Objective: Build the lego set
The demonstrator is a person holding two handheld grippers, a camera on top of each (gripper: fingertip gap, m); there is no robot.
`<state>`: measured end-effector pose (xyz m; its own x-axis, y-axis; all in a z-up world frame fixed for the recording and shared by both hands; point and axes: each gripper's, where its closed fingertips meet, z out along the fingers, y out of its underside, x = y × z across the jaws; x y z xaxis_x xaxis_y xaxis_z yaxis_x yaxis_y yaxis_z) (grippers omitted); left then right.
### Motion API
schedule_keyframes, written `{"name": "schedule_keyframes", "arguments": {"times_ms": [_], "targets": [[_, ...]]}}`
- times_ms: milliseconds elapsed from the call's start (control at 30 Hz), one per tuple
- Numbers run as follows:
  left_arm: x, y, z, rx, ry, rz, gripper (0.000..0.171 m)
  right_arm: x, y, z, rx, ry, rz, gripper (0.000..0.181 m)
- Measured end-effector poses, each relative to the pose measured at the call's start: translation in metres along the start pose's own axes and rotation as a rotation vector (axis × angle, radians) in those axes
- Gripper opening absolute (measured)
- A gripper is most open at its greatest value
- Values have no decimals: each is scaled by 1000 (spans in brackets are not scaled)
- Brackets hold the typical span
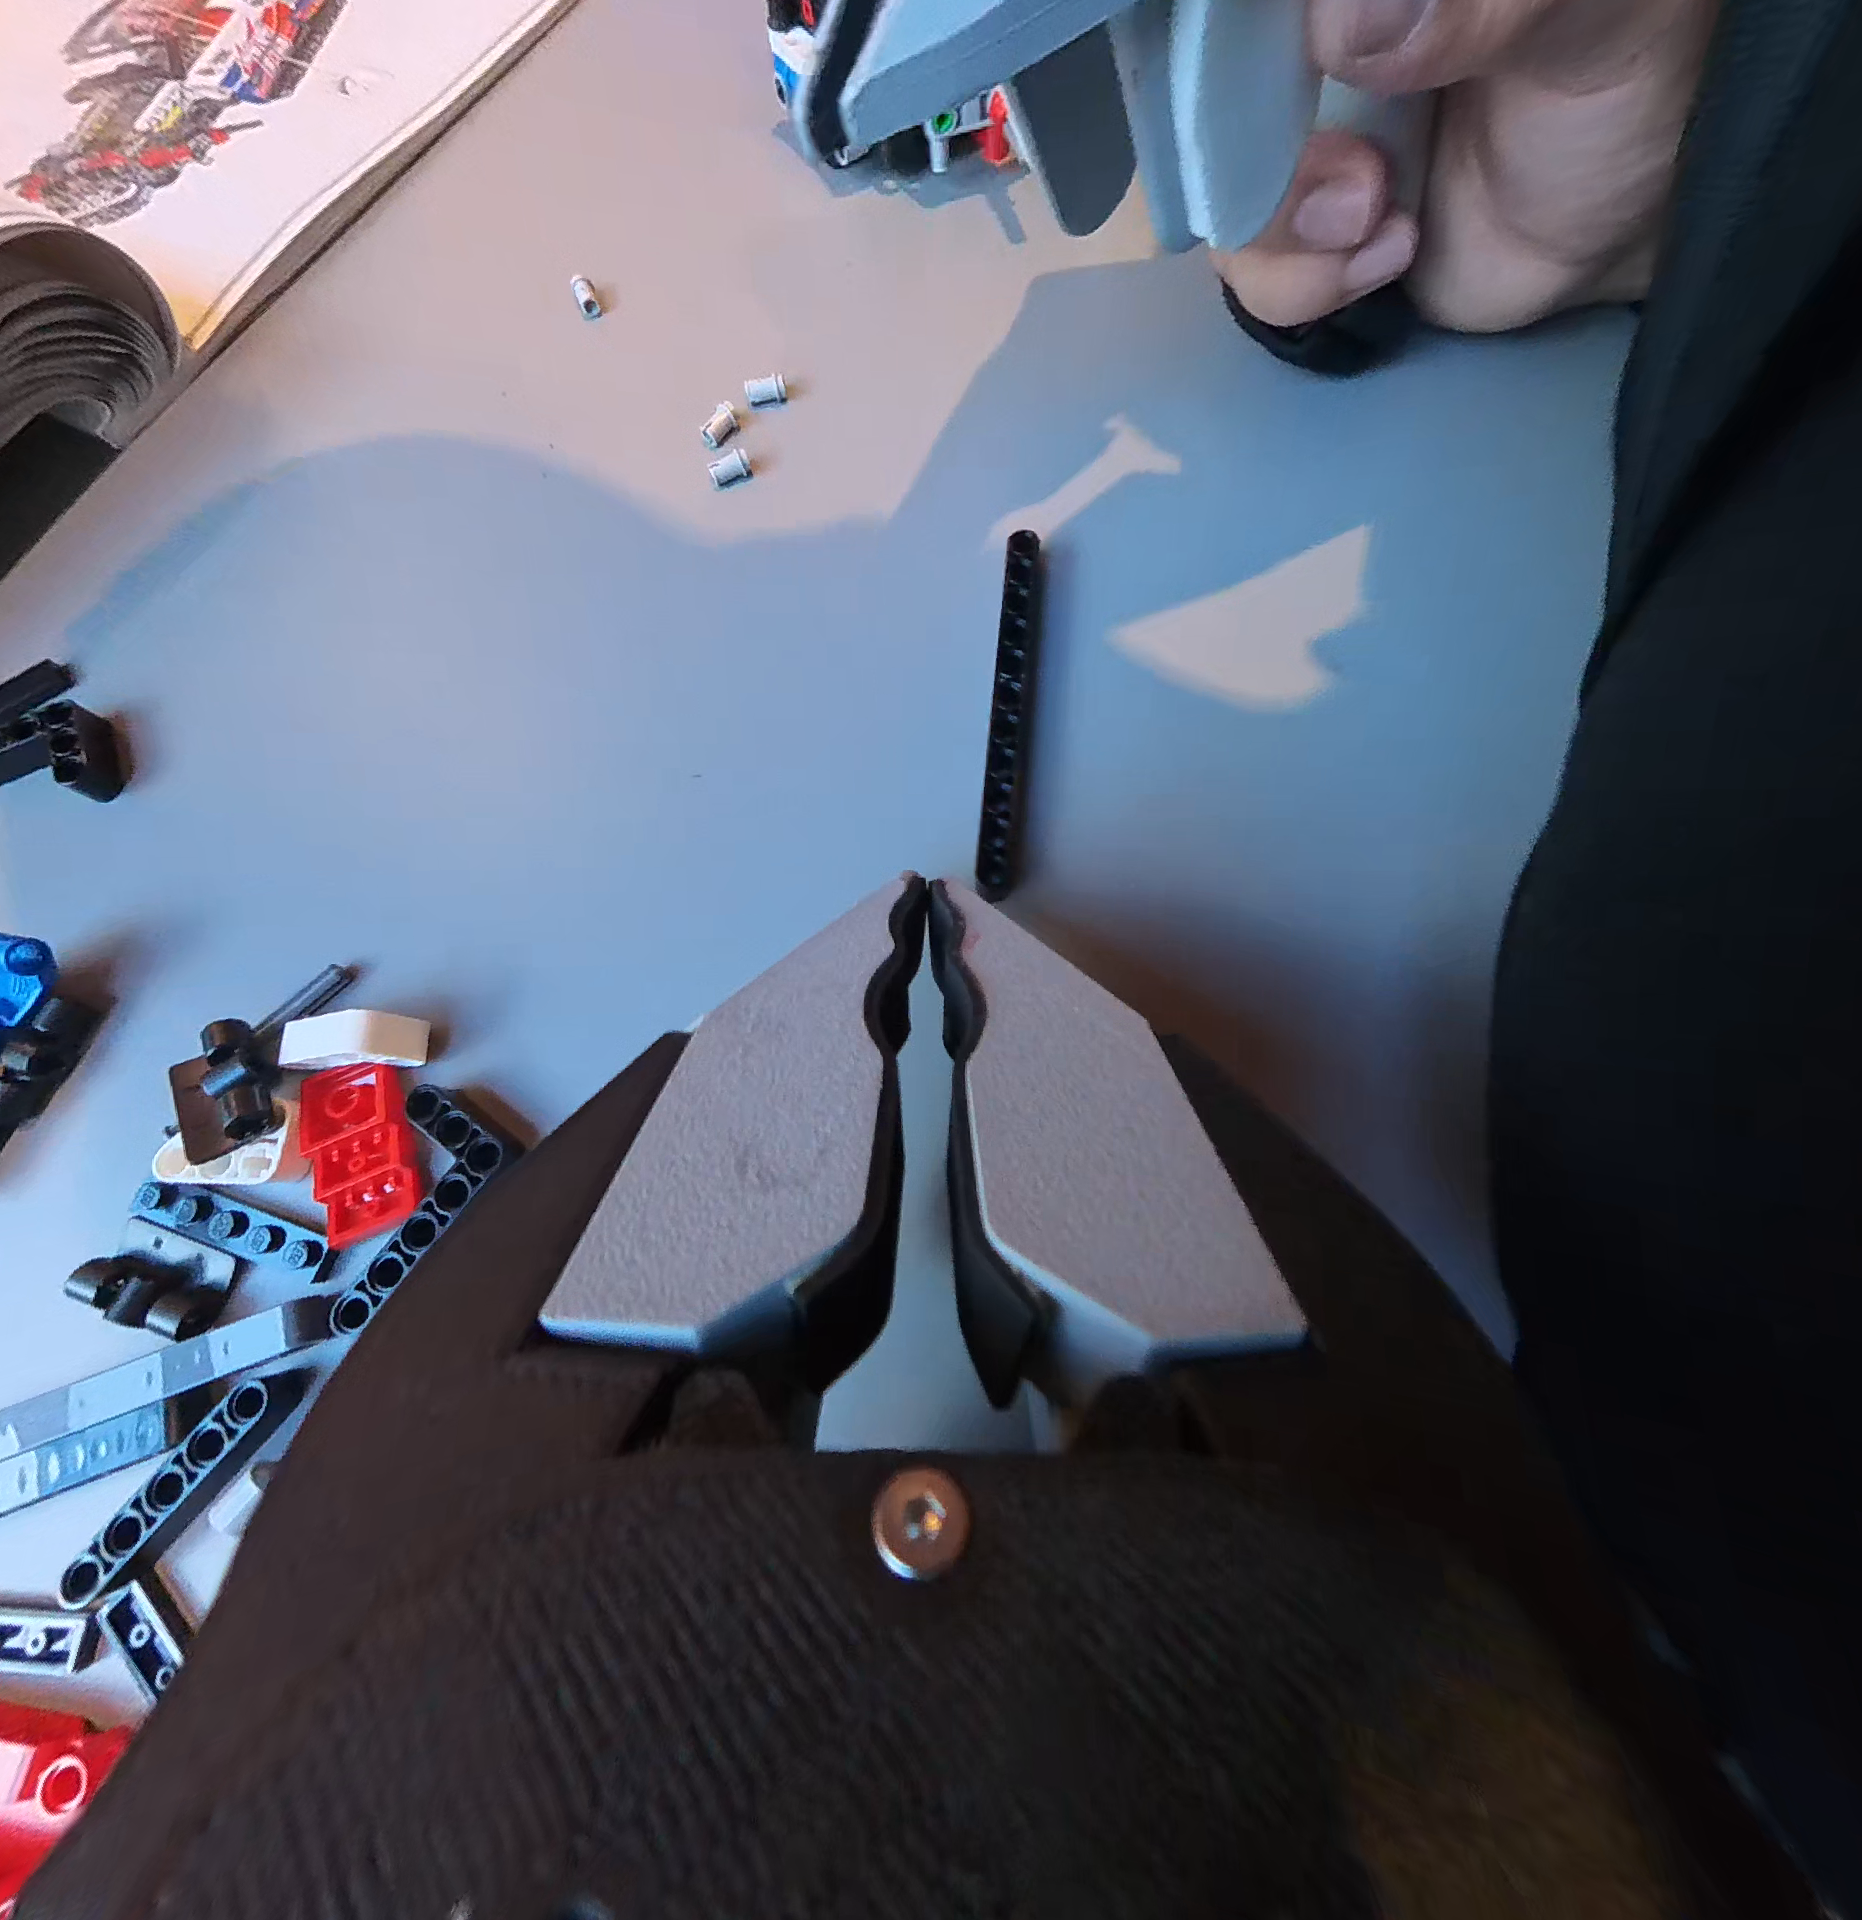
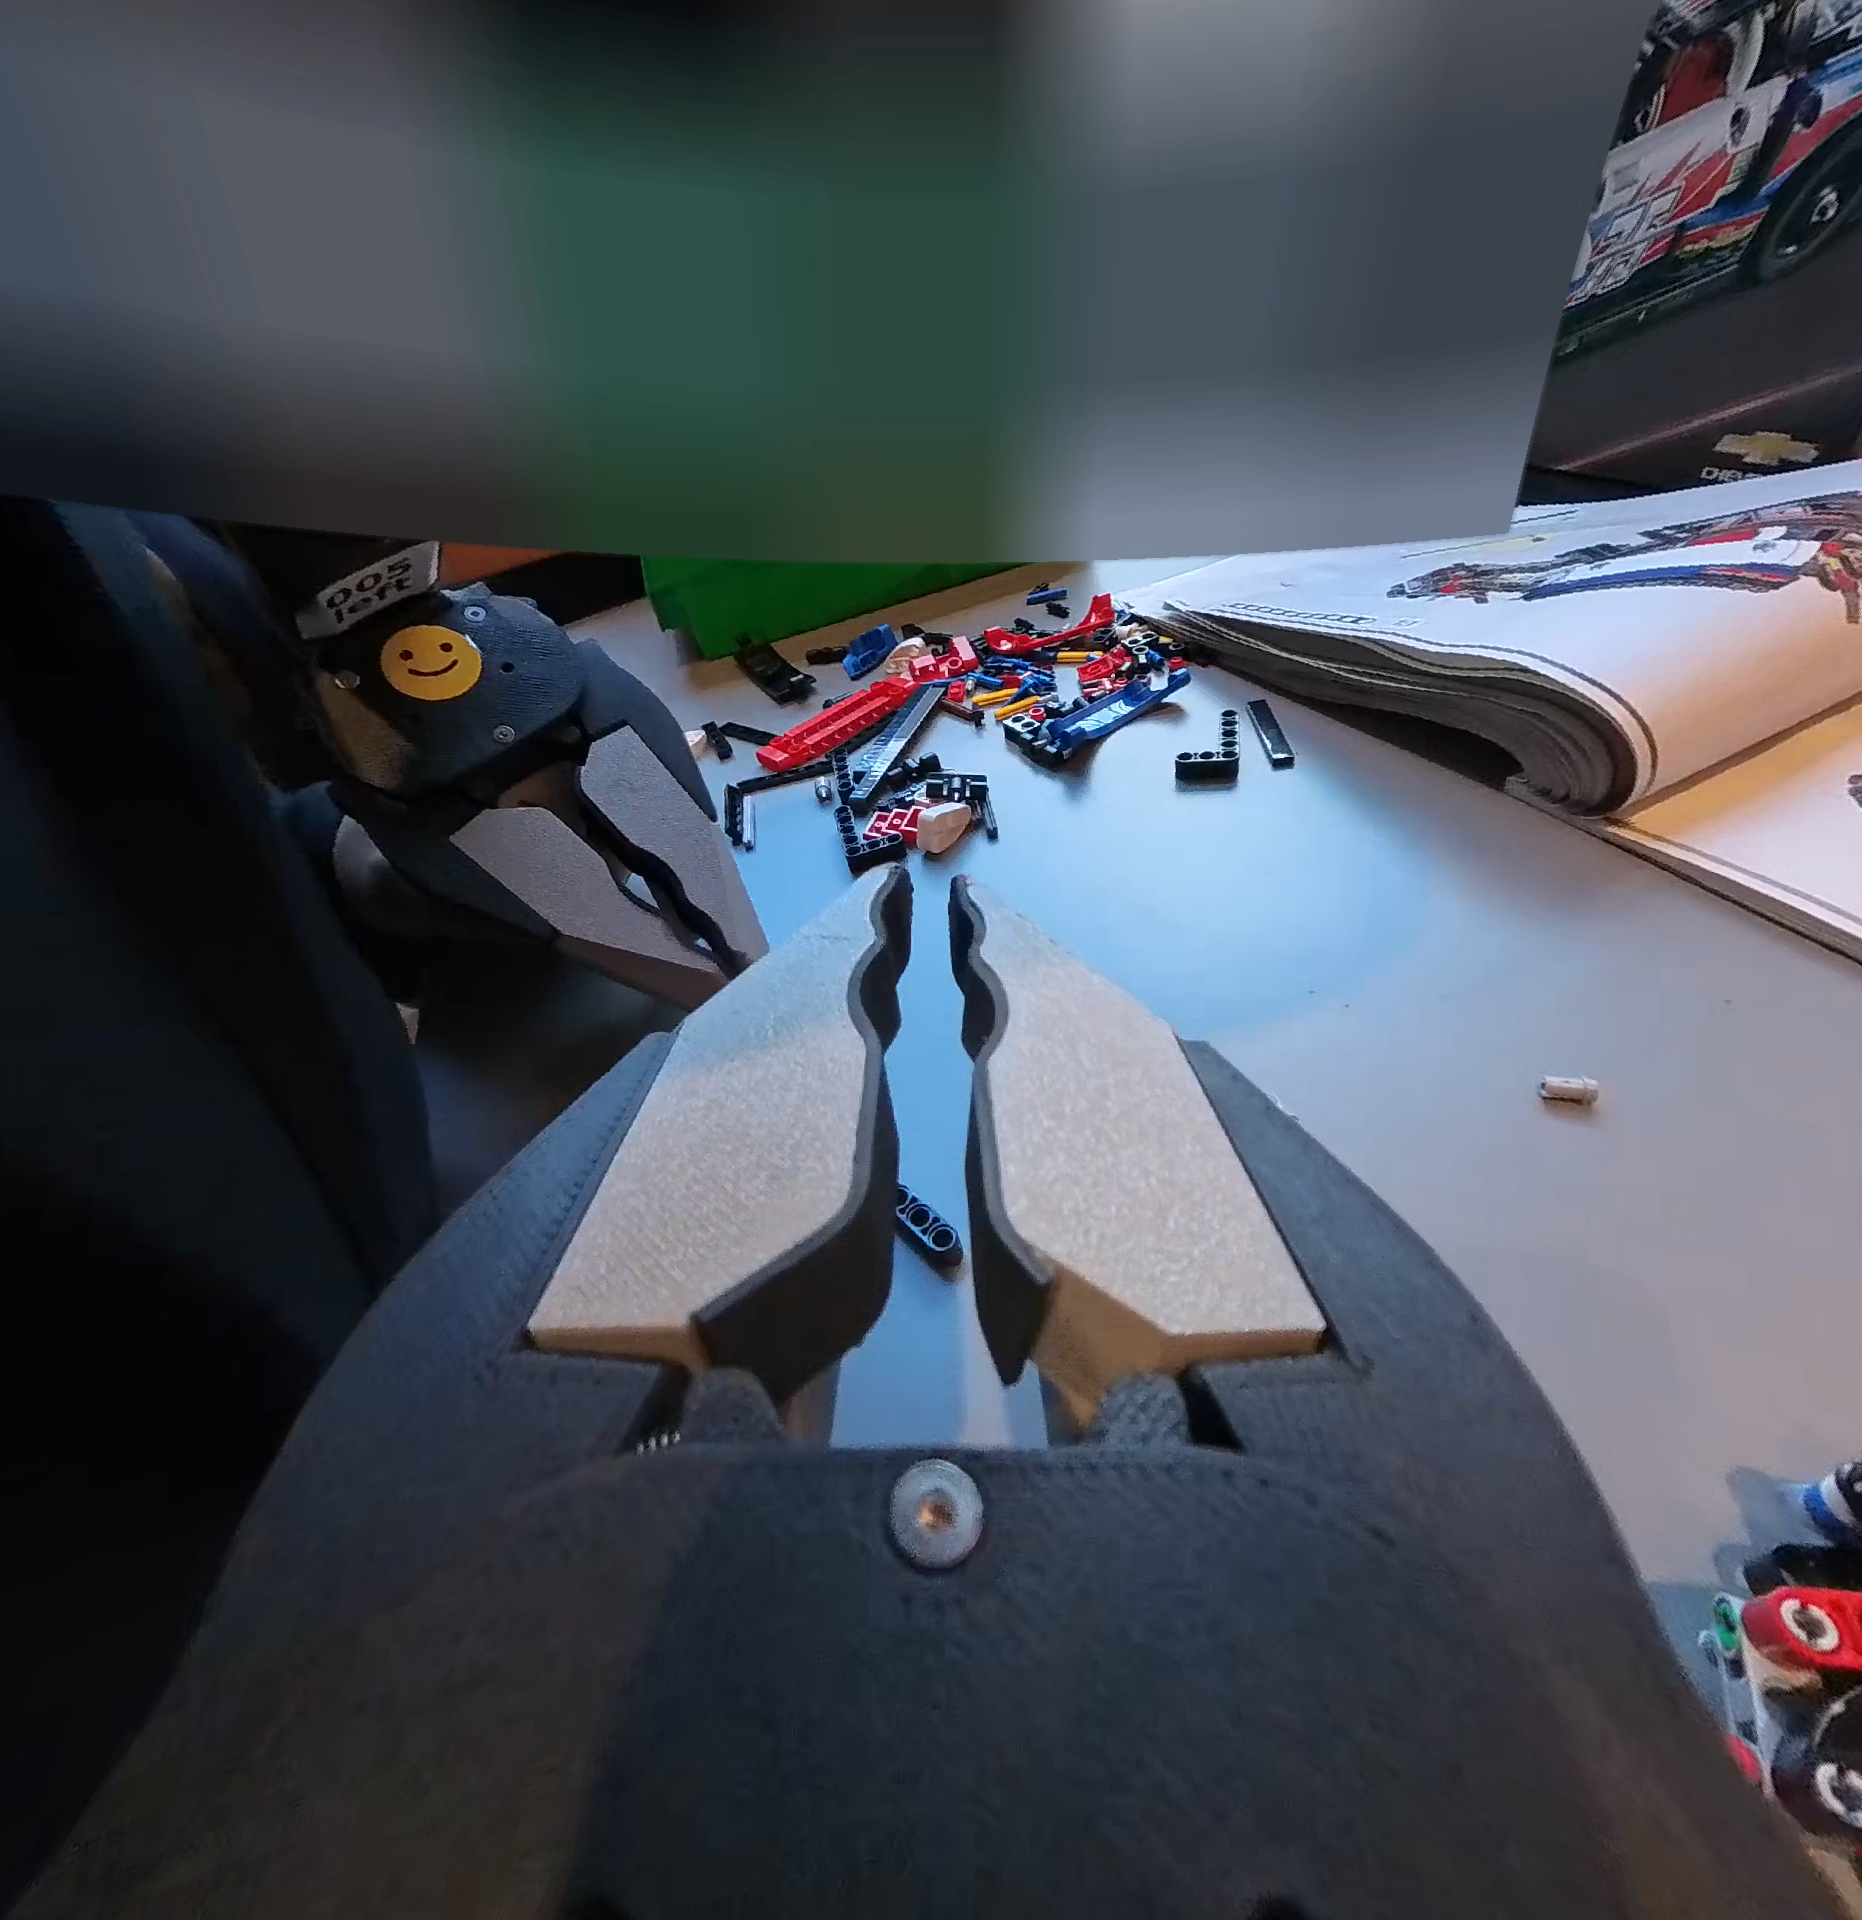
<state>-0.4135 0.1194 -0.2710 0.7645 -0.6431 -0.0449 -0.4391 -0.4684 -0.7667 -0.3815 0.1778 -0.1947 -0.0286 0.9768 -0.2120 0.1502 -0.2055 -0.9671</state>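
In the left wrist view my left gripper (image 1: 927, 885) is shut with nothing between its tips, low over the grey table (image 1: 553, 665). A long black beam (image 1: 1010, 717) lies flat just right of the tips. My right gripper (image 1: 1103, 145), held by a hand, hangs at the top beside the partly built model (image 1: 906, 114). In the right wrist view my right gripper (image 2: 932, 896) is a narrow gap open and empty. A short stretch of the black beam (image 2: 927, 1231) shows on the table below its fingers. The left gripper (image 2: 735, 956) is close on the left.
Loose red, black, blue and white pieces (image 1: 283, 1174) lie left, and show farther off in the right wrist view (image 2: 958, 717). Three grey pins (image 1: 745, 426) and a single pin (image 1: 586, 296) lie mid-table. The open instruction booklet (image 2: 1529, 675), set box (image 2: 1737, 208) and model (image 2: 1820, 1662) are to the right. The gap from one gripper's tips to the other's is roughly 10 cm. My right tips are roughly 15 cm from the single pin (image 1: 586, 296). Seen from the right wrist view (image 2: 1575, 1089) as well.
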Motion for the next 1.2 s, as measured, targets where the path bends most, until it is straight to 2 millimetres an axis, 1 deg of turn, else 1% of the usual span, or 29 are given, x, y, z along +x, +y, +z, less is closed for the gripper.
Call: {"name": "schedule_keyframes", "arguments": {"times_ms": [233,400,767,1000,1100,1200], "targets": [[-7,-9,-8,80,-32,-26,0,4,-2,-3,21,0,41,5],[-7,-4,-4,38,-62,3,0,2,-2,-3,21,1,18,4],[-12,-11,-11,99,-83,-22,0,3,-3,-3,25,2,29,4],[-16,-7,-7,64,-110,-14,0,4,-4,-3,30,3,32,5],[-18,-8,-7,65,-96,-43,0,7,-6,-6,47,9,53,5],[-17,-7,-6,59,-43,-94,0,7,-6,-5,43,21,49,5]]}}
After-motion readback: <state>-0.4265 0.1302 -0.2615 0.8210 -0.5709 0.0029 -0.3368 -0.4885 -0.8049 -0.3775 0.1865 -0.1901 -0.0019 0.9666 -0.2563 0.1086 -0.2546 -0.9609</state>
